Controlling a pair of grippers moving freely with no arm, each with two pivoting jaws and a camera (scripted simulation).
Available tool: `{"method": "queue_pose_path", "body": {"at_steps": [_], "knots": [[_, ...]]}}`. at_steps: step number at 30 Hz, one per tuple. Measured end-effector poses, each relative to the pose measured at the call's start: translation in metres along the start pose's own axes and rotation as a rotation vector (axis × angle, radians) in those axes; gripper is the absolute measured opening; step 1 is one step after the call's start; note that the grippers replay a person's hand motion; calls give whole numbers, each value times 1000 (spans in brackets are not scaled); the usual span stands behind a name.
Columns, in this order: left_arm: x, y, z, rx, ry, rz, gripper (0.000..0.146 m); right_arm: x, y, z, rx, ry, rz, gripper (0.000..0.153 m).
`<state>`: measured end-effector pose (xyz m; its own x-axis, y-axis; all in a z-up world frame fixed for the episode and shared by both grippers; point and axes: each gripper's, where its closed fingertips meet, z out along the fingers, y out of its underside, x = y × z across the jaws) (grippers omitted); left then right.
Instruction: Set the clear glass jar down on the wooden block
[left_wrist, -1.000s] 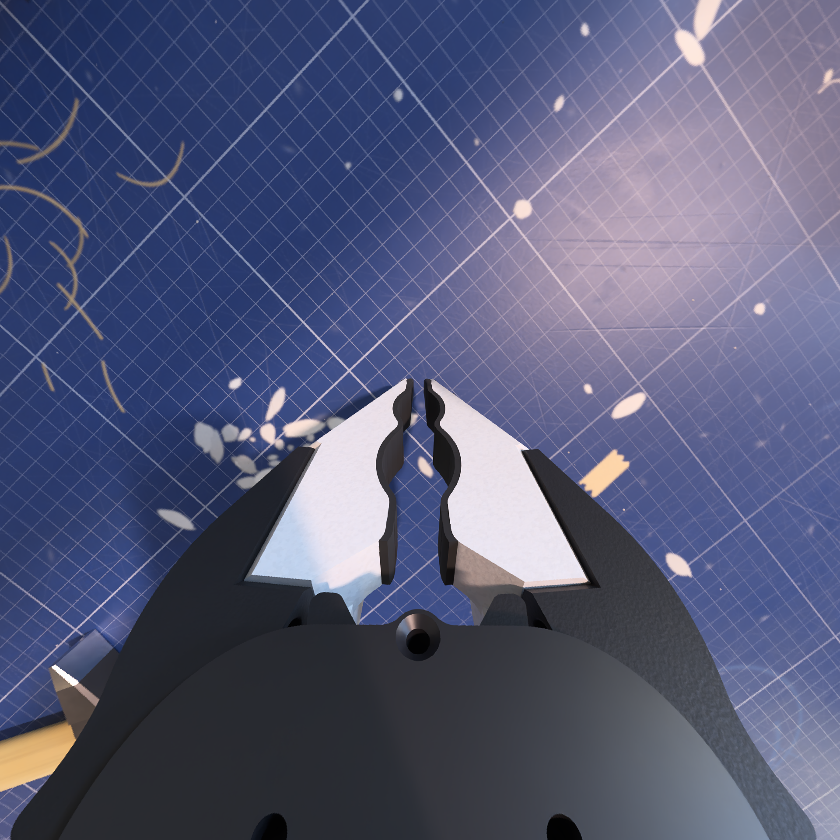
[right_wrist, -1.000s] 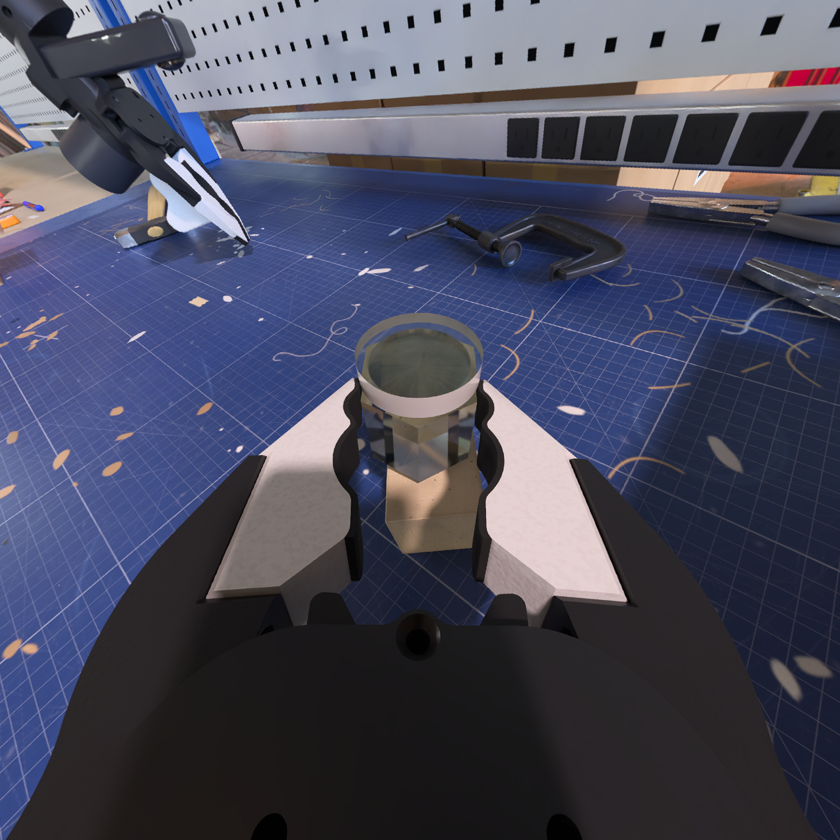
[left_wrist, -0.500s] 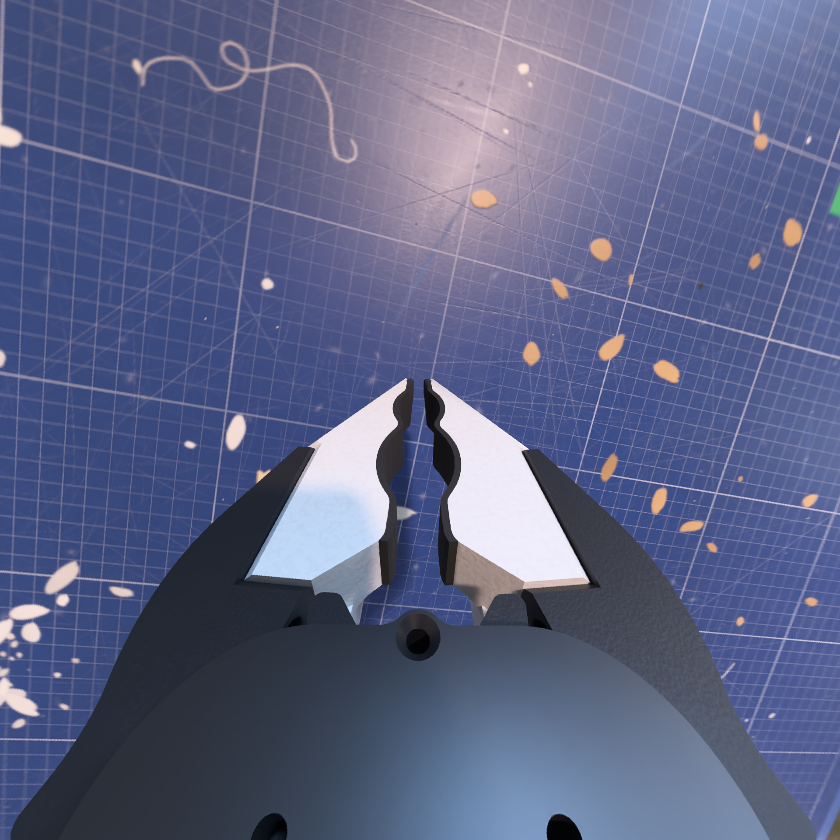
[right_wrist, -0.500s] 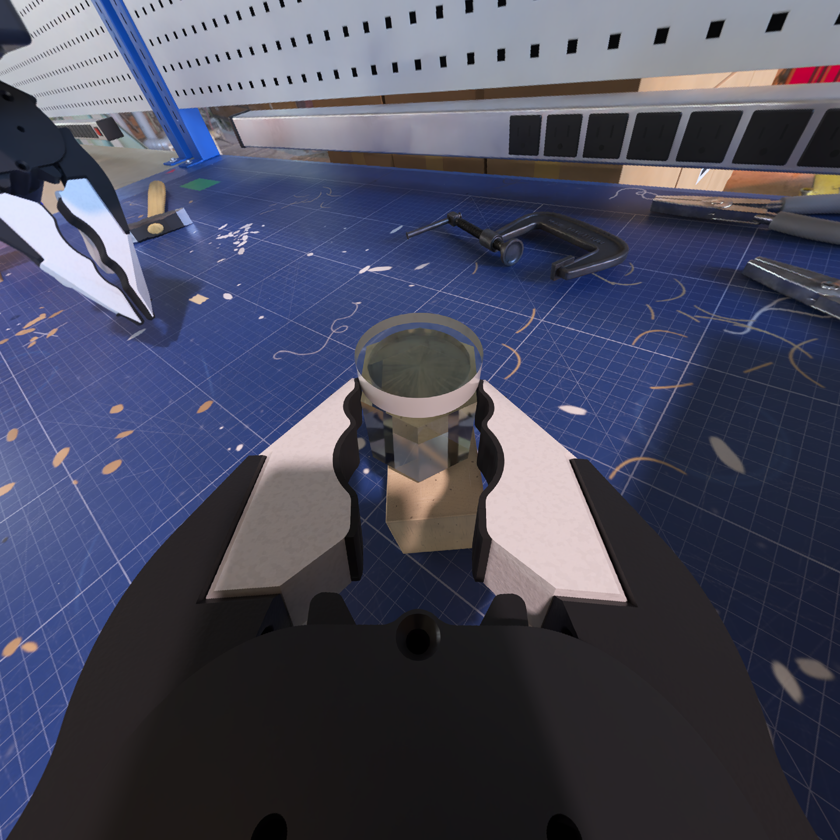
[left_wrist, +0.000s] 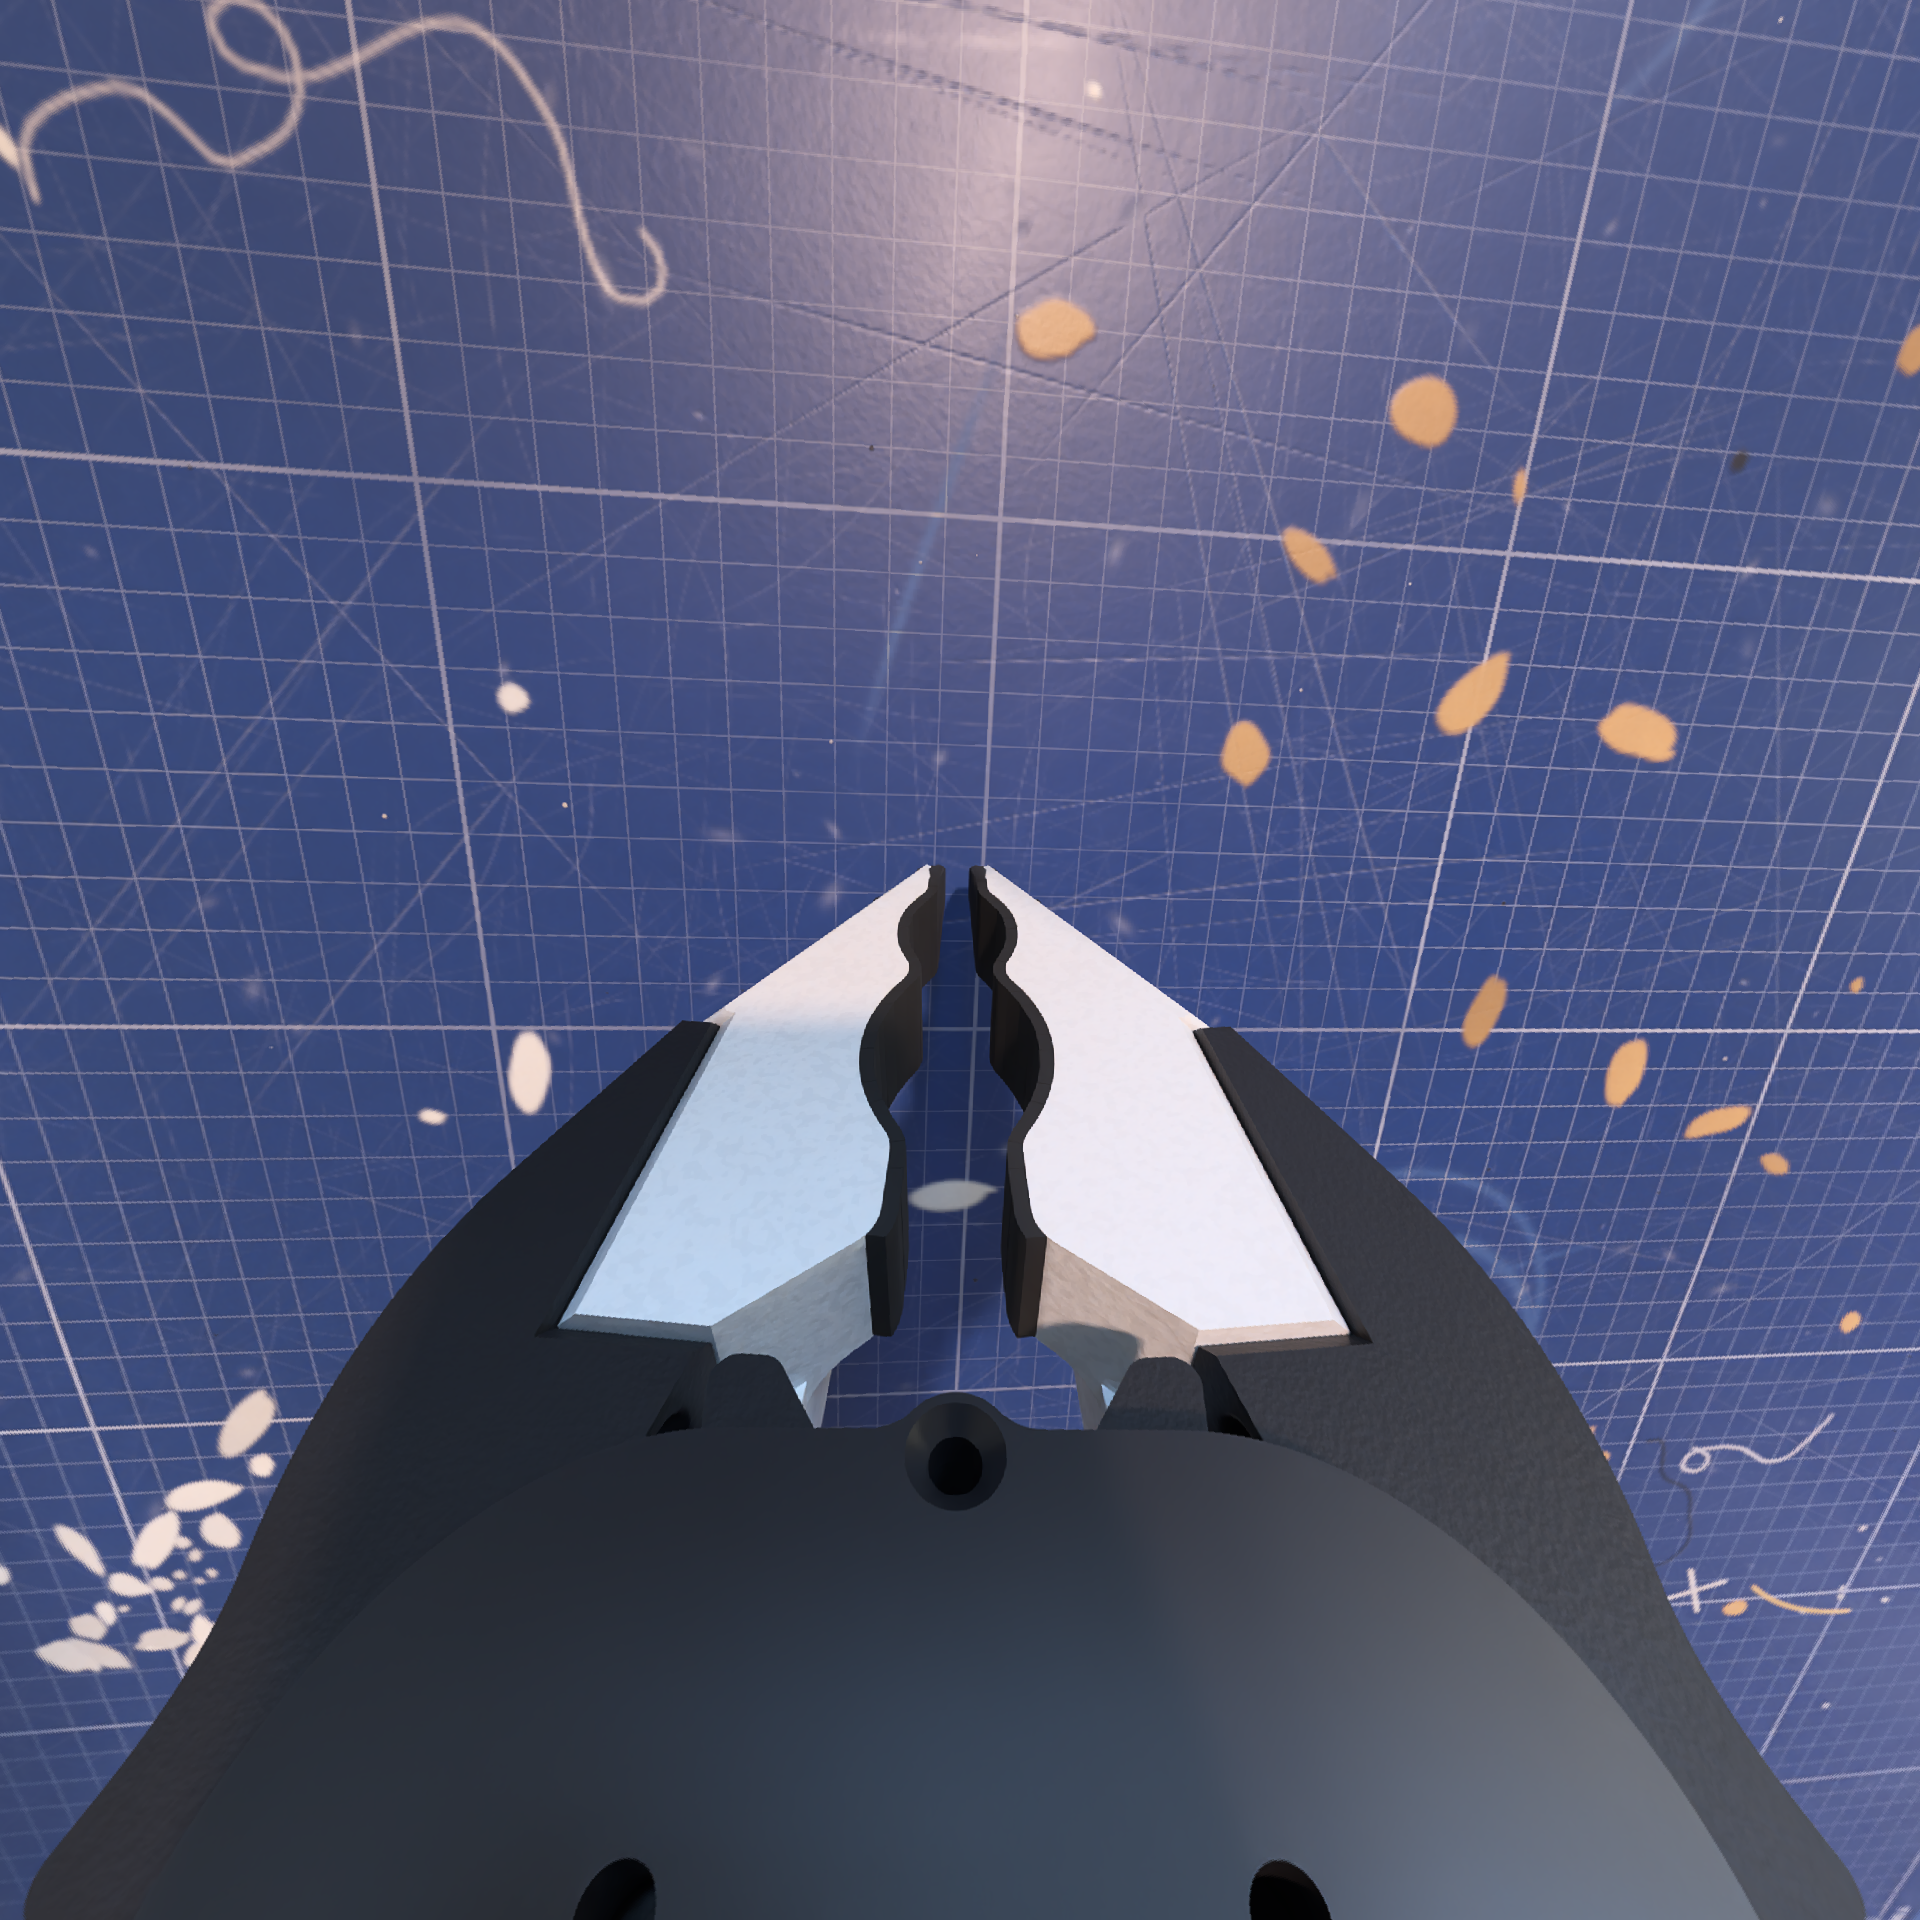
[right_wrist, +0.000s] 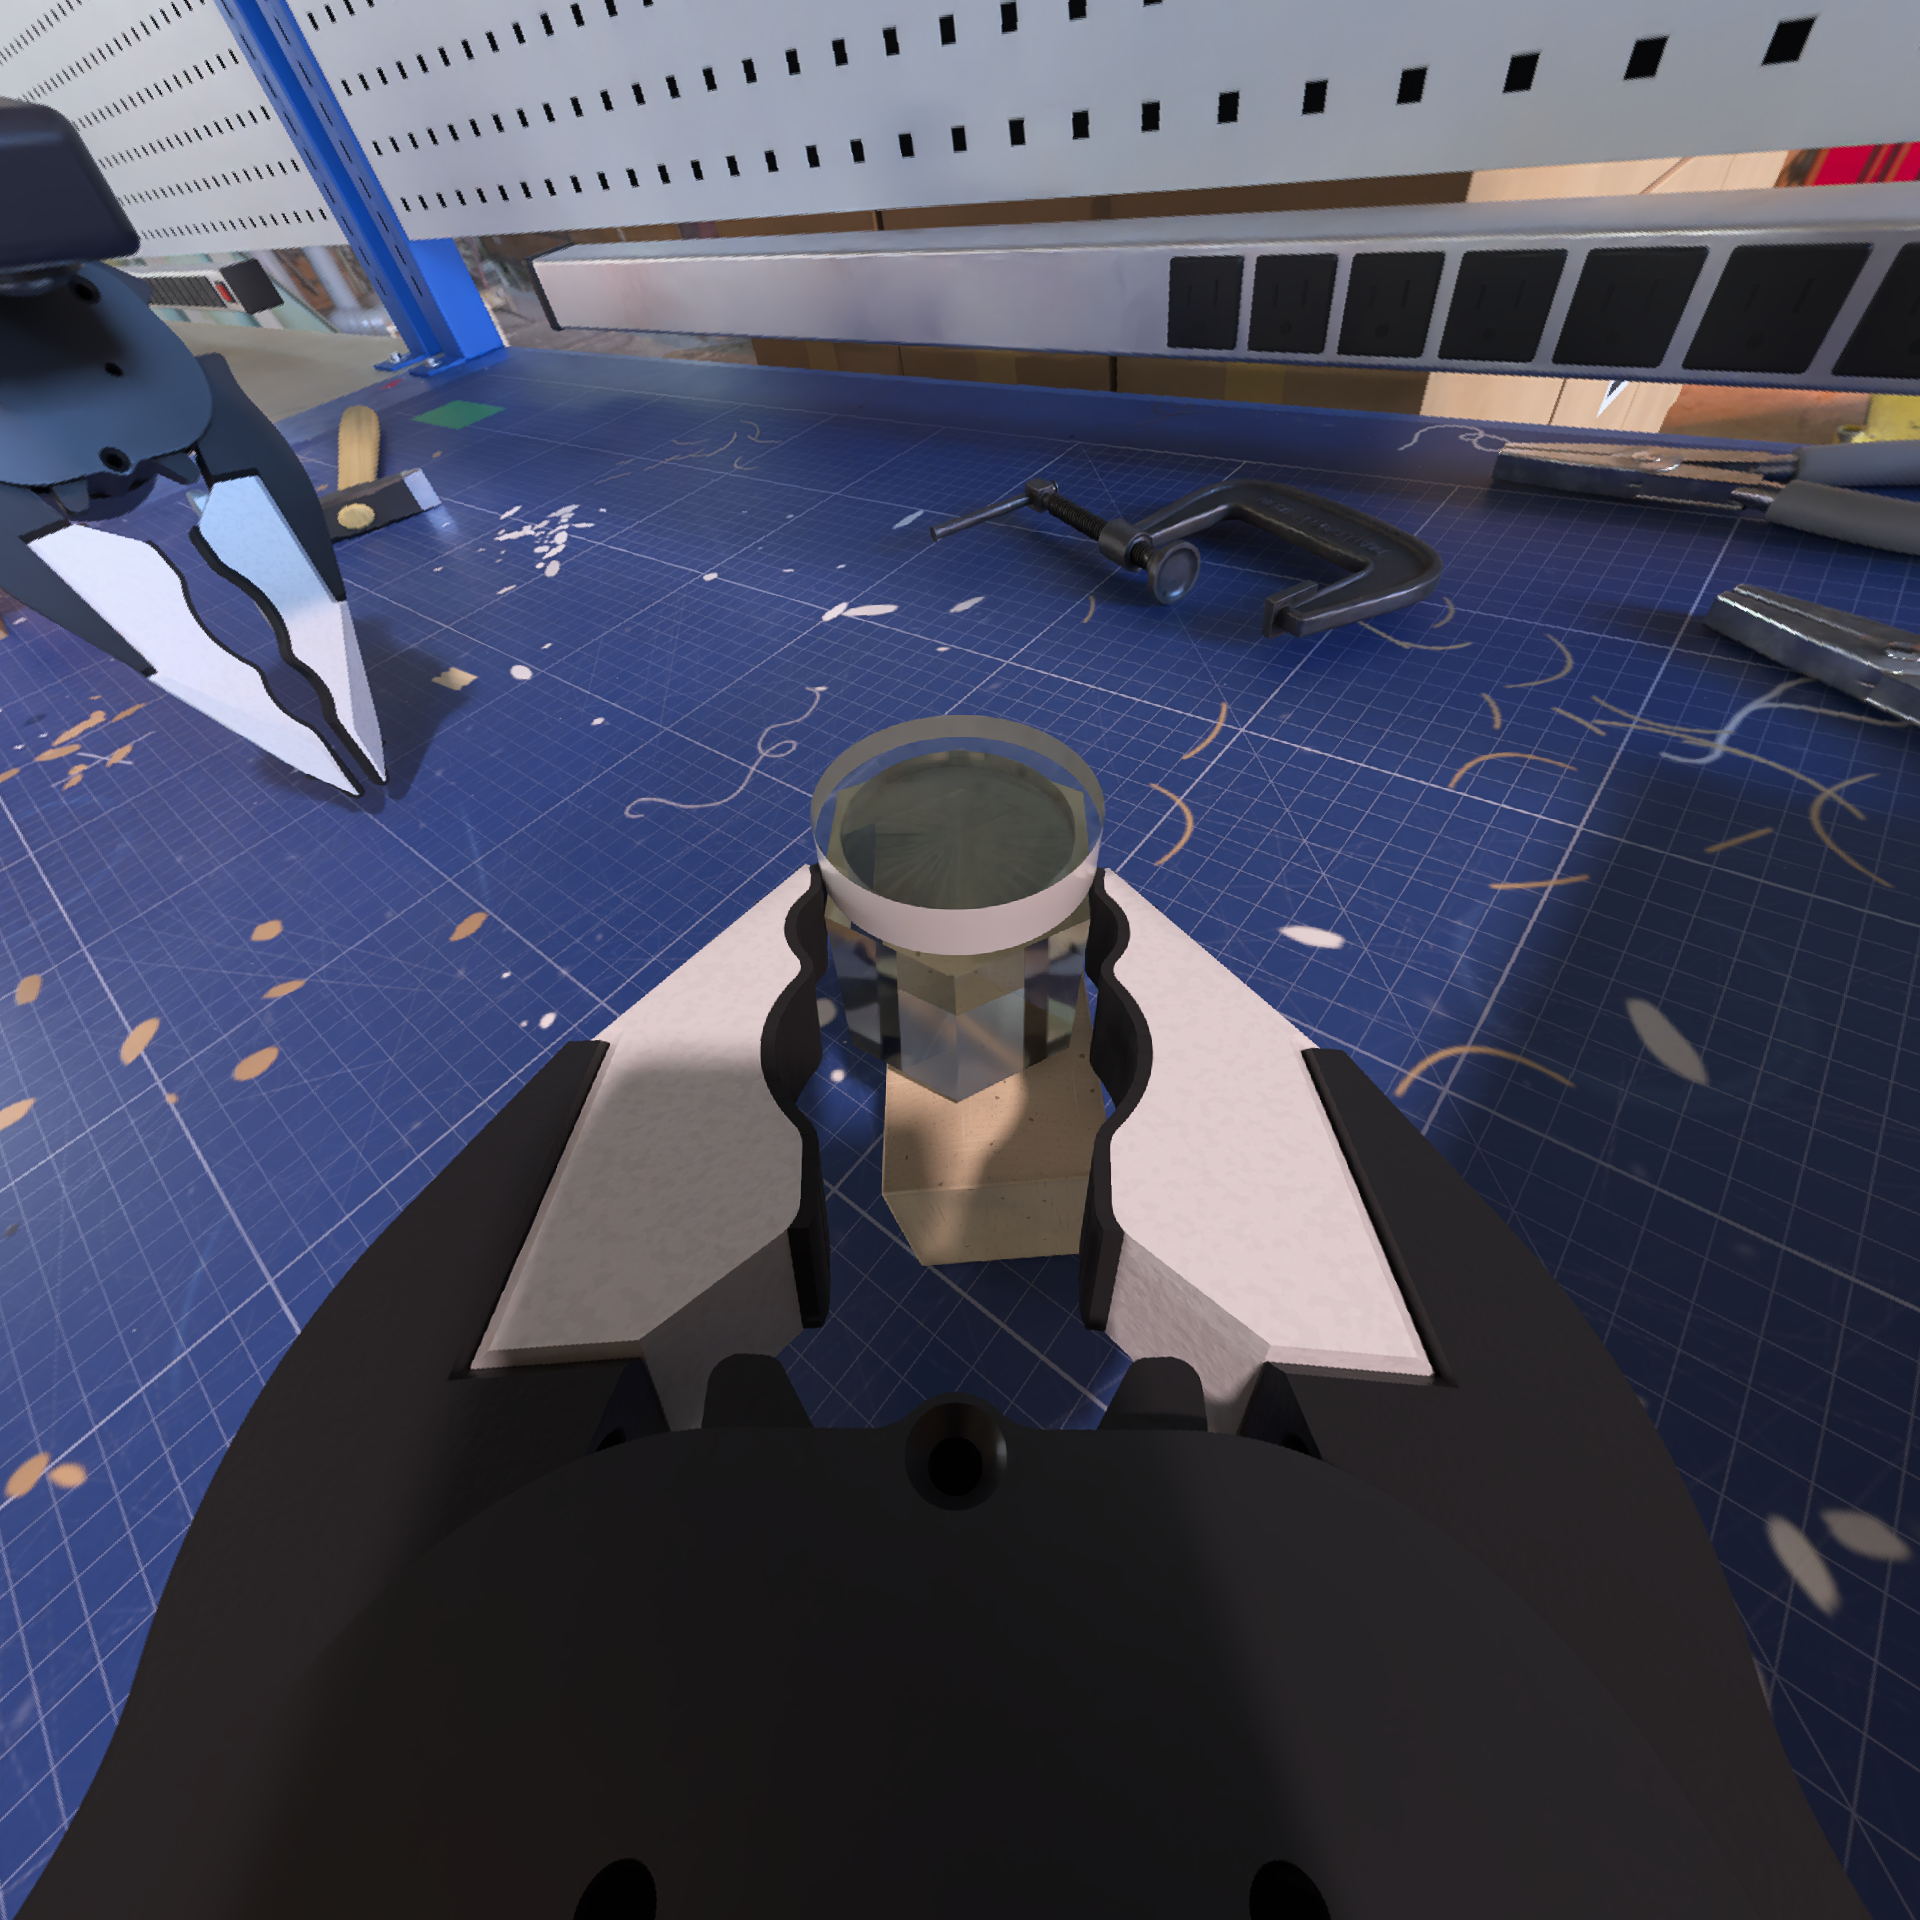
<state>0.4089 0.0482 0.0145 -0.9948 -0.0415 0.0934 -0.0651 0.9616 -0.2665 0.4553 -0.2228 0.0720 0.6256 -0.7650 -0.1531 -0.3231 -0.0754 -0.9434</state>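
The clear glass jar (right_wrist: 956, 831) stands upright on top of the pale wooden block (right_wrist: 987, 1184), which rests on the blue cutting mat (right_wrist: 1507, 1299). My right gripper (right_wrist: 956, 883) is shut on the jar, with one fingertip on each side just below its rim. My left gripper (left_wrist: 956, 873) is shut and empty, pointing down at bare mat. It also shows in the right wrist view (right_wrist: 364, 774), to the left of the jar and a little farther back, with its tips close to the mat. The jar and block do not show in the left wrist view.
A black C-clamp (right_wrist: 1247, 561) lies behind the jar to the right. Pliers (right_wrist: 1714, 478) and another metal tool (right_wrist: 1818, 644) lie at the far right. A hammer (right_wrist: 364, 488) lies at the back left. A power strip (right_wrist: 1143, 291) and a blue post (right_wrist: 353, 208) line the back edge.
My left gripper has moved from the back left toward the front and lower, still shut. My right gripper, the jar and the block have not moved.
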Motion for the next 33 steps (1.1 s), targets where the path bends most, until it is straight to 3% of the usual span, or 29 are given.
{"method": "queue_pose_path", "body": {"at_steps": [21, 33], "knots": [[-10, -8, -22, 99, -11, -36, 6, 1, -1, -1, 6, -1, 9, 50], [-12, -39, -7, 116, -16, 18, 4, 1, -1, -1, 8, 0, 10, 50]]}}
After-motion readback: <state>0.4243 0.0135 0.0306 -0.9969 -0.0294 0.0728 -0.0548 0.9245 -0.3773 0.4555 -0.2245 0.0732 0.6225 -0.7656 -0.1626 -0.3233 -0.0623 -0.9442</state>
